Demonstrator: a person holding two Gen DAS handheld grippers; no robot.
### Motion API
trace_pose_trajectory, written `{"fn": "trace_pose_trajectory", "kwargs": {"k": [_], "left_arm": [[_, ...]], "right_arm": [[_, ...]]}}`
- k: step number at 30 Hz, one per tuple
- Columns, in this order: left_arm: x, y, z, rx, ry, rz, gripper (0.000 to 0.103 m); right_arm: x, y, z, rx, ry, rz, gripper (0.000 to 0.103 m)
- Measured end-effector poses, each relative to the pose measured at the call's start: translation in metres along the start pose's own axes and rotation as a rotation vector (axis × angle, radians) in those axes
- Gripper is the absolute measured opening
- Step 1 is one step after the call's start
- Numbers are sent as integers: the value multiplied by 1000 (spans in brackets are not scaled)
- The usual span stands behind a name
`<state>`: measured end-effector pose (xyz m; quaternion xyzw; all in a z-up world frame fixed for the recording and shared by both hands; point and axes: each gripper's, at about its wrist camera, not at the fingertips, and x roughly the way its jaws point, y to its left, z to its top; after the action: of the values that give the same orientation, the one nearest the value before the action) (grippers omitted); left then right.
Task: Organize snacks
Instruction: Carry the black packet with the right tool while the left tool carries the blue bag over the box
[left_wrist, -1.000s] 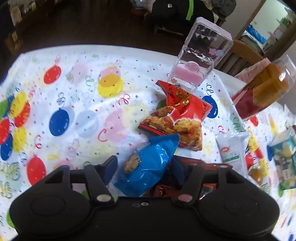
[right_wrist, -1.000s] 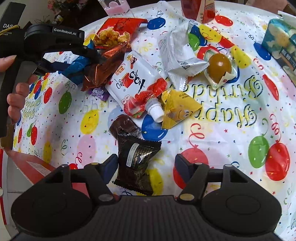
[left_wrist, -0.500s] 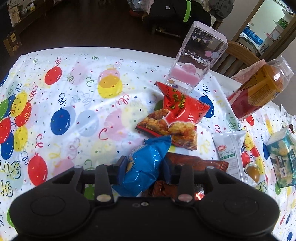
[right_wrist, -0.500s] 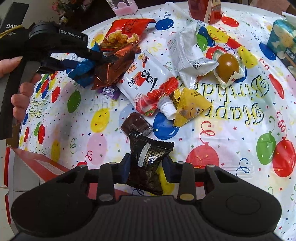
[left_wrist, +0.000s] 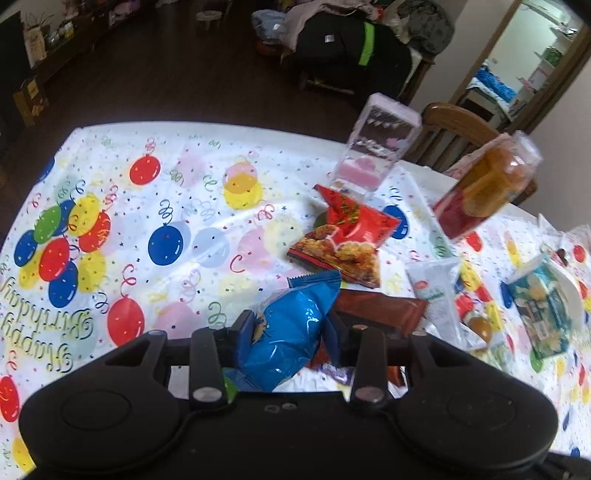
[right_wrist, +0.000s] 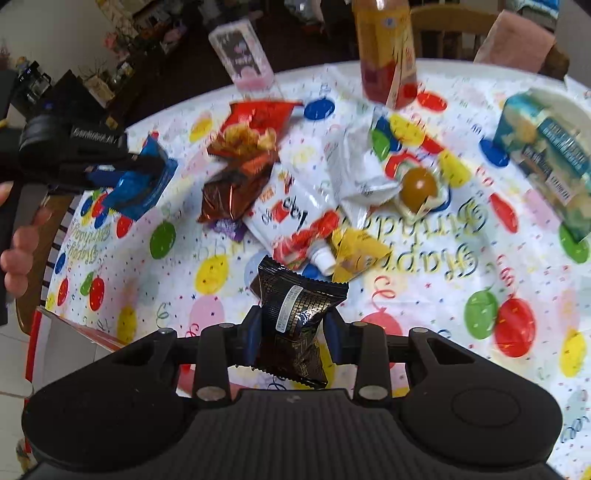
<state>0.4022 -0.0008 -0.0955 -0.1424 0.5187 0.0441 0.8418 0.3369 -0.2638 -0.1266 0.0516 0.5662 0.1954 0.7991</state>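
Pinching a crinkly blue foil packet (left_wrist: 291, 328), the left gripper (left_wrist: 286, 332) holds it above the balloon-print tablecloth (left_wrist: 184, 206). From the right wrist, the right gripper (right_wrist: 291, 332) clamps a glossy black pillow-shaped packet (right_wrist: 299, 317) over the table's near edge.

The left claw (left_wrist: 290, 328) is closed on a blue snack packet (left_wrist: 291, 325), its two fingers pressed in from either side — in the right wrist view it is lifted clear of the worktop (right_wrist: 424, 295) at the far left, the packet jutting forward from it. A hand (right_wrist: 18, 254) grips that claw's handle, fingers curled round it. The right claw (right_wrist: 291, 325) is likewise clamped on a black snack packet (right_wrist: 295, 314), which stands up between its fingers above the worktop.
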Motion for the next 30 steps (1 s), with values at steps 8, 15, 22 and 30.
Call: {"fn": "trace_pose_trajectory", "kwargs": {"k": [8, 15, 22, 30], "left_arm": [[-50, -1, -17, 36, -36, -24, 37], [-91, 0, -44, 73, -63, -64, 37], [-124, 5, -82, 105, -66, -109, 37], [-148, 18, -135, 138, -41, -134, 37]], "right_arm": [[-43, 13, -7, -22, -78, -32, 34], [-77, 32, -27, -36, -114, -34, 34], [-97, 61, -58, -55, -119, -17, 34], [-101, 94, -97, -68, -78, 11, 34]]}}
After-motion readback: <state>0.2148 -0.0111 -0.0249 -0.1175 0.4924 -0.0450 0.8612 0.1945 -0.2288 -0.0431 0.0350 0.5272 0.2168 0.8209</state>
